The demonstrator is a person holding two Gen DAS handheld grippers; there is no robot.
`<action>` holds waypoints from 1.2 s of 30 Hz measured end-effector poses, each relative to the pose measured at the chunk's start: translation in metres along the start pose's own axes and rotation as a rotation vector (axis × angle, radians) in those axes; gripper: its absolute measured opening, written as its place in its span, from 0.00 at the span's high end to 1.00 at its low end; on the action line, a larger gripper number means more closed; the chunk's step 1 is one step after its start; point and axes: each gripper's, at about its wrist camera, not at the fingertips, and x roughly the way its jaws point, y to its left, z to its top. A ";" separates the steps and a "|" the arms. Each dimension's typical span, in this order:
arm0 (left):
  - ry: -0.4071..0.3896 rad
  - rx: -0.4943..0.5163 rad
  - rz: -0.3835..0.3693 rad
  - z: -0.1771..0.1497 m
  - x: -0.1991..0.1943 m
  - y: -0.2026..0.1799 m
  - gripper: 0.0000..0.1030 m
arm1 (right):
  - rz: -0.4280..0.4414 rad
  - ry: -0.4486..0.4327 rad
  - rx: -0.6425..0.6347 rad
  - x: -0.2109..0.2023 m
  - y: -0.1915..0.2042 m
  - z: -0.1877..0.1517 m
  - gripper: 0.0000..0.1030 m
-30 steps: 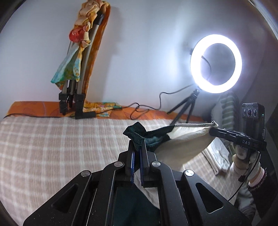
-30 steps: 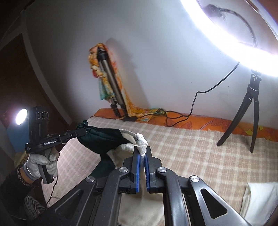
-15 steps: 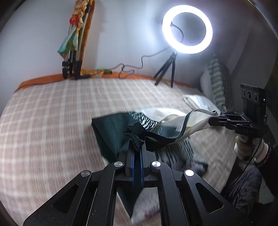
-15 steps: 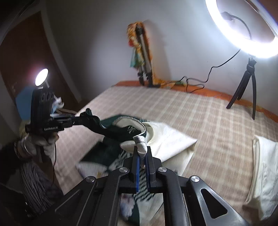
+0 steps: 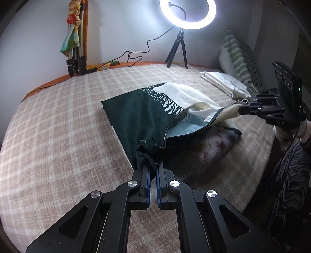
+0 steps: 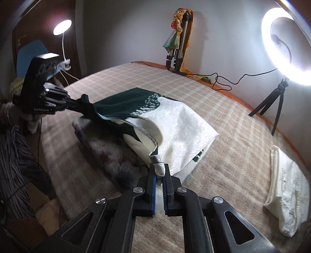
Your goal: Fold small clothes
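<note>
A dark green and cream garment [image 5: 140, 116] lies partly spread on the plaid bed cover [image 5: 58, 136], its near edge lifted. My left gripper [image 5: 152, 165] is shut on the bunched dark green corner. My right gripper [image 6: 159, 171] is shut on the grey-white corner of the same garment [image 6: 180, 124]. Each wrist view shows the other gripper across the cloth: the right gripper [image 5: 246, 109] at the right edge, the left gripper [image 6: 77, 104] at the left. The held edge sags between them over a fuzzy grey item [image 6: 110, 153], which it partly hides.
A folded white cloth [image 6: 285, 190] lies to the right on the bed, by a striped pillow [image 5: 239, 58]. A ring light [image 5: 187, 13] on a small tripod, its cable, and a folded tripod draped with colourful cloth [image 5: 75, 39] stand along the far wall.
Both grippers have come down and toward the near side with the garment. It hung in the air before; its far part now lies flat on the bed cover.
</note>
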 end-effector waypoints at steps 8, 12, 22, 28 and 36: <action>0.084 0.150 0.045 -0.017 0.000 -0.019 0.95 | -0.098 0.076 -0.165 -0.009 0.016 -0.031 0.96; 0.121 0.183 0.057 -0.025 -0.012 -0.019 0.93 | -0.093 0.088 -0.176 -0.020 0.013 -0.043 0.81; -0.011 0.033 0.017 0.014 -0.035 0.002 0.92 | 0.054 0.063 0.234 -0.006 -0.035 -0.022 0.72; 0.079 0.103 0.011 0.007 0.010 -0.010 0.92 | 0.207 0.179 0.507 0.035 -0.052 -0.040 0.73; 0.157 0.205 0.000 -0.017 0.016 -0.023 0.91 | 0.150 0.233 0.408 0.035 -0.039 -0.038 0.99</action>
